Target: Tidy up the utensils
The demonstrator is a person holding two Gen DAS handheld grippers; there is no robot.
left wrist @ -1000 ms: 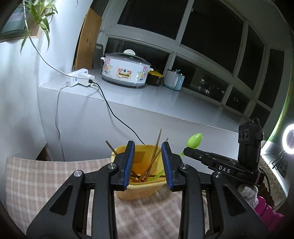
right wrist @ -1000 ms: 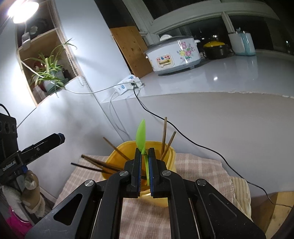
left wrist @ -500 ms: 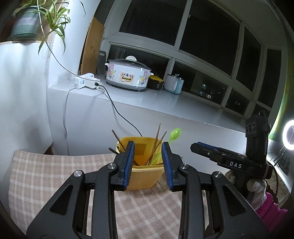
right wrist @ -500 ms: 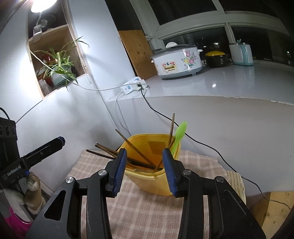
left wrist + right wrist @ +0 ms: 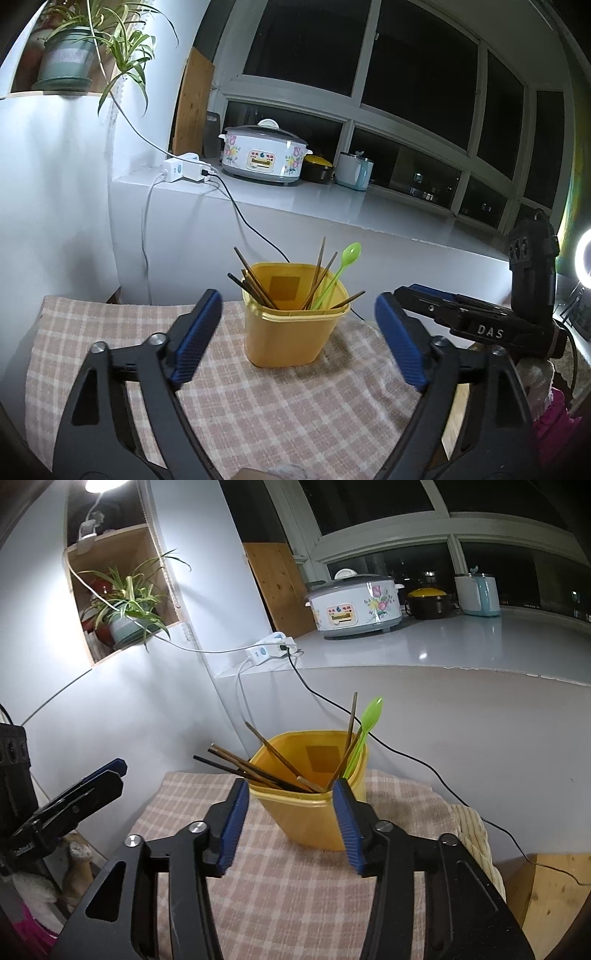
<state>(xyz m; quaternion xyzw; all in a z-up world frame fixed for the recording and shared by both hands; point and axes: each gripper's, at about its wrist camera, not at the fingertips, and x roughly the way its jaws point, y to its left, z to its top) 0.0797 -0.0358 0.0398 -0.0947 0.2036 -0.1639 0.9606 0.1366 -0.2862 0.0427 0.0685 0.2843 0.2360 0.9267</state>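
Yellow holder [image 5: 293, 325] stands upright mid-cloth at 12 o'clock of both grippers so chopsticks [image 5: 255, 286] and green spoon [image 5: 334, 275] lean inside, sorted. Left gripper [image 5: 297, 338] jaws opening wide, nothing between; right gripper [image 5: 291, 819] jaws opening, empty (holder just beyond). Utensil lower ends hidden in holder; desk under checked cloth [image 5: 258, 406] unseen.

I cannot see the lower ends of the chopsticks [image 5: 258, 771] and green spoon [image 5: 364, 723]; the yellow cup [image 5: 310, 823] hides them. The plaid cloth [image 5: 258, 413] is cut off at the bottom edge.
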